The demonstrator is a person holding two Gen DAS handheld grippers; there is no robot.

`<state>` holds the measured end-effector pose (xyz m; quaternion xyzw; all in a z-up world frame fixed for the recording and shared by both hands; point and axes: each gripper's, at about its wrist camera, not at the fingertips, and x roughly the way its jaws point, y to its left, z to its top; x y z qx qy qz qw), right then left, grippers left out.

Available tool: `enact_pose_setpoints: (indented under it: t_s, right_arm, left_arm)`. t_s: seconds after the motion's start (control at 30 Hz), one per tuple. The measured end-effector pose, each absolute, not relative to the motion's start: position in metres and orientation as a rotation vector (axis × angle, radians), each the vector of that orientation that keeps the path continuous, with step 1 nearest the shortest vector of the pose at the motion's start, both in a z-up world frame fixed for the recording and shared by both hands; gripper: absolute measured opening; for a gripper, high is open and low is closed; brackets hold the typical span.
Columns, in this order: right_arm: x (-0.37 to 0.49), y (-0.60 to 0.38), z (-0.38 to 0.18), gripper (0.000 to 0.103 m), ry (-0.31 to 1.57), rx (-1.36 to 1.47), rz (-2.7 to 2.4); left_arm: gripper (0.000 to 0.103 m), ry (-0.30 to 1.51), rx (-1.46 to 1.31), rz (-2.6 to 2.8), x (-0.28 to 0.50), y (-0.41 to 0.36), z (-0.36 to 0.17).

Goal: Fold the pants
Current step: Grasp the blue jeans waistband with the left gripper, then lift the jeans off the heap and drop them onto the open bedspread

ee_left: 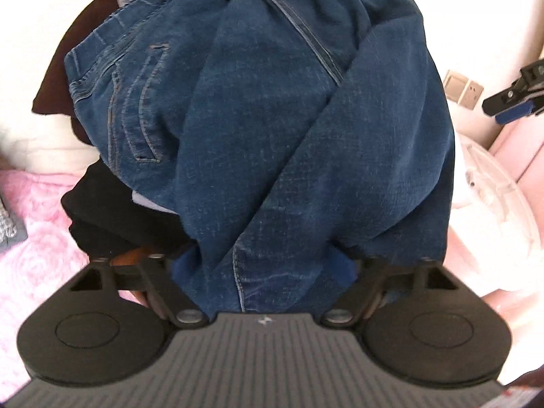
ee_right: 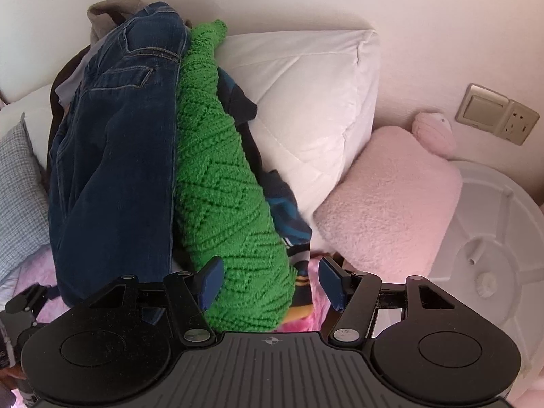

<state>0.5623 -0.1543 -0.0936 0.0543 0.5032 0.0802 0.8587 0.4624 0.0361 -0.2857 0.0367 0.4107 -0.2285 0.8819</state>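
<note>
The jeans [ee_left: 272, 119] are seen heaped on a pile of clothes on the bed, toward its head end against the white pillow [ee_right: 306, 102]. In the left wrist view the denim fills almost the whole frame, with a pocket and side seam showing on the left part and a leg seam running down into the left claw [ee_left: 261, 265]. A fold of denim is bunched between the two blue pads [ee_left: 341, 265]; the left pad is mostly covered by cloth, so a firm clamp is likely but contact on that side cannot be fully confirmed. A black garment [ee_left: 102, 221] lies beneath the jeans at their left edge, over the pink fluffy blanket [ee_left: 37, 238].

In the right wrist view the jeans are draped down the left of the pile, just beside a green knitted sweater [ee_right: 221, 187]. The right claw [ee_right: 268, 282] is held with jaws well apart, the lower end of the sweater lying between them, with no squeeze seen from either pad. A striped blue garment [ee_right: 285, 217] is tucked under the sweater. A pink cushion [ee_right: 384, 197] rests beside the pillow, and a white plastic lid [ee_right: 493, 238] is seen at the right. A wall socket [ee_right: 496, 115] is fixed above it.
</note>
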Motion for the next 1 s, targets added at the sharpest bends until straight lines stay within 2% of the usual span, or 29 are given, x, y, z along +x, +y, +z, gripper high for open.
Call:
enact_pose_setpoints:
  t_s: [0.03, 0.07, 0.13, 0.23, 0.5, 0.67, 1.0]
  right_arm:
    - [0.564, -0.152, -0.093, 0.059, 1.053, 0.113, 0.171]
    - [0.566, -0.150, -0.092, 0.059, 1.050, 0.114, 0.174]
    - [0.569, -0.146, -0.089, 0.059, 1.032, 0.126, 0.186]
    - [0.574, -0.136, -0.082, 0.059, 0.997, 0.144, 0.213]
    - [0.573, -0.103, -0.057, 0.059, 0.908, 0.155, 0.333]
    - [0.561, -0.089, -0.047, 0.059, 0.890, 0.155, 0.390]
    - [0.503, -0.056, -0.022, 0.059, 0.852, 0.125, 0.552]
  left_arm:
    - [0.050, 0.860, 0.060, -0.474, 0.461, 0.039, -0.282]
    - [0.044, 0.865, 0.042, -0.467, 0.459, 0.041, -0.278]
    - [0.025, 0.871, -0.009, -0.444, 0.453, 0.048, -0.266]
    - [0.018, 0.833, -0.044, -0.409, 0.434, 0.060, -0.238]
    - [0.015, 0.654, -0.214, -0.275, 0.395, 0.096, -0.157]
    - [0.015, 0.540, -0.218, -0.199, 0.363, 0.107, -0.112]
    - [0.014, 0.405, -0.269, -0.081, 0.238, 0.134, -0.041]
